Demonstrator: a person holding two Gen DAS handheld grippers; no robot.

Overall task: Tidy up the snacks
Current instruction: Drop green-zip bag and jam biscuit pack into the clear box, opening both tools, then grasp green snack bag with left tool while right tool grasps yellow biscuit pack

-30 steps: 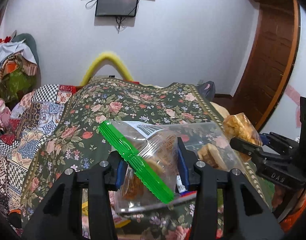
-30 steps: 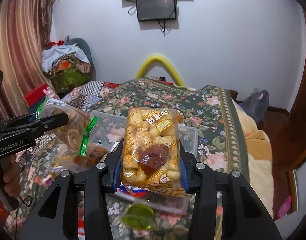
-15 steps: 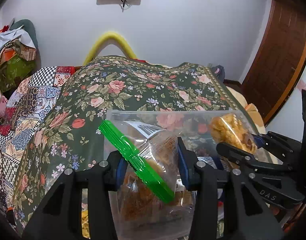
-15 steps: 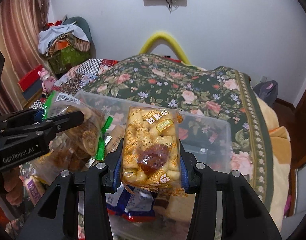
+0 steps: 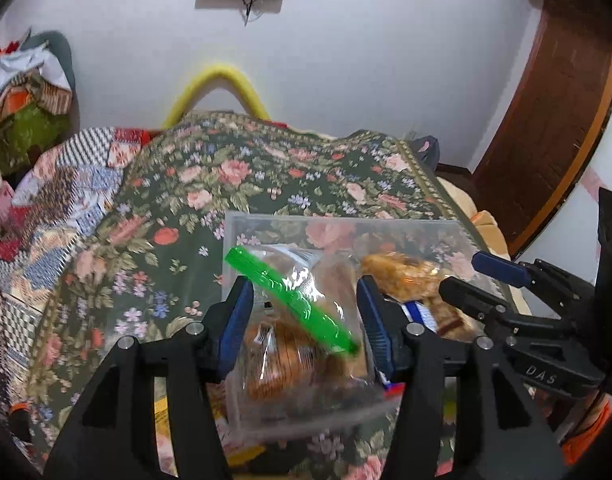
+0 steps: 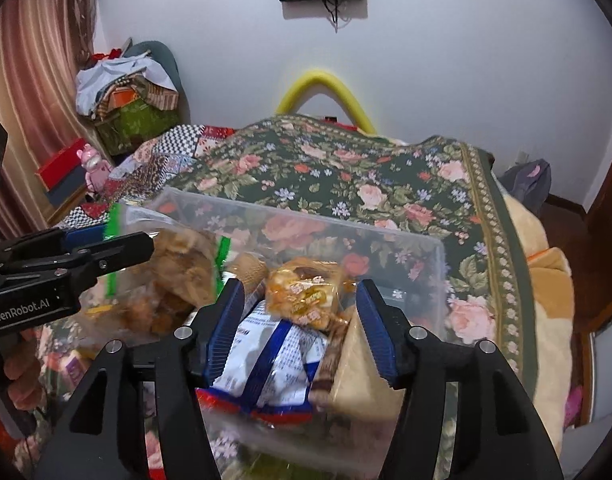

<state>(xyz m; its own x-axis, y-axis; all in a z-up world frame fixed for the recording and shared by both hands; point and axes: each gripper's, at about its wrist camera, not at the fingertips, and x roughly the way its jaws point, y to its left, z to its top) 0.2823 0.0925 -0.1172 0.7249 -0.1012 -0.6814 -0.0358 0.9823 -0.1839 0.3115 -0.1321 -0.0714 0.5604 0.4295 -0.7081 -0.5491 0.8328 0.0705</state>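
Between the just-widened jaws of the left gripper (image 5: 303, 312), loose: clear zip bag of brown cookies with green seal strip (image 5: 293, 320). Right gripper (image 6: 299, 320) likewise freshly parted over orange-yellow puffed-snack packet (image 6: 306, 296), lying inside clear plastic bin (image 6: 440, 276) on floral bedspread (image 6: 386, 184).
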